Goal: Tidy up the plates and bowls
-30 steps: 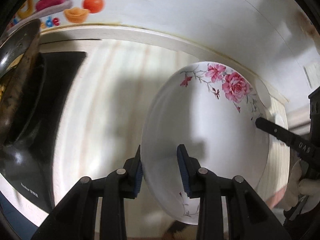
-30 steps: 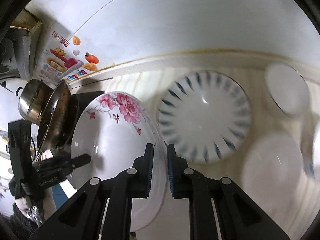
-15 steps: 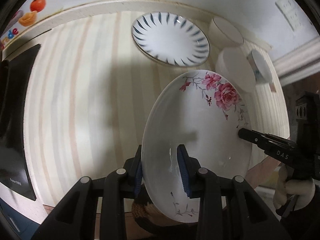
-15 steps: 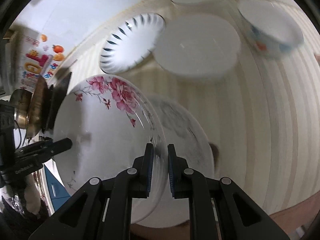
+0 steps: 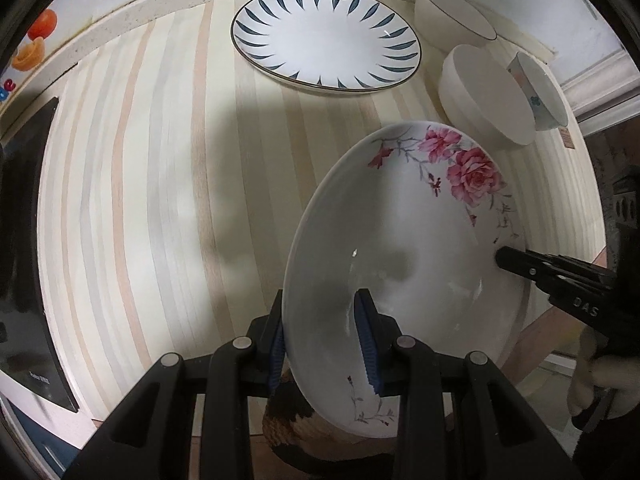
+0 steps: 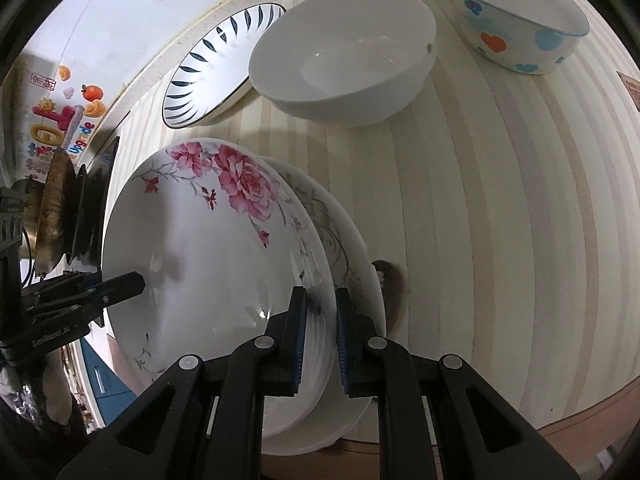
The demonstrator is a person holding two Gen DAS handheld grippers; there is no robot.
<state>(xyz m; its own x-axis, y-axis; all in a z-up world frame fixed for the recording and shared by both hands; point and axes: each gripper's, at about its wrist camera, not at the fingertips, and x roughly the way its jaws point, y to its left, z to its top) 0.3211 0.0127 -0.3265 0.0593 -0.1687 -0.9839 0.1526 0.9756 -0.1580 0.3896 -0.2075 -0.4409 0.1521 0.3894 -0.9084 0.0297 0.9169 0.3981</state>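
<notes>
Both grippers grip the same rose-patterned plate [image 5: 404, 264] by opposite edges, holding it tilted above the striped countertop [image 5: 152, 184]. The left gripper [image 5: 324, 340] has its blue-padded fingers [image 5: 366, 332] closed on the plate's near rim, one pad on the inner face and one behind it, and in that view the right gripper's black tip meets the far rim just below the pink rose. From the right wrist, the right gripper [image 6: 320, 332] is likewise clamped on the rim, with the narrow gap between its fingers [image 6: 299, 336] filled by the plate's edge, while the left gripper's tip touches the opposite side. Directly beneath the held plate lies a second plate [image 6: 340, 248] with a pale grey floral print, resting on the counter; whether the two are touching cannot be told. Farther back a white plate with blue leaf marks [image 5: 326, 36] lies flat near the wall. Beside it stand a plain white bowl [image 6: 344, 60], a bowl with a thin dark rim [image 5: 454, 16] behind it, and a bowl with blue and red shapes [image 6: 512, 24], the three close together. A dark cooktop [image 5: 24, 264] lies along the counter's left edge
</notes>
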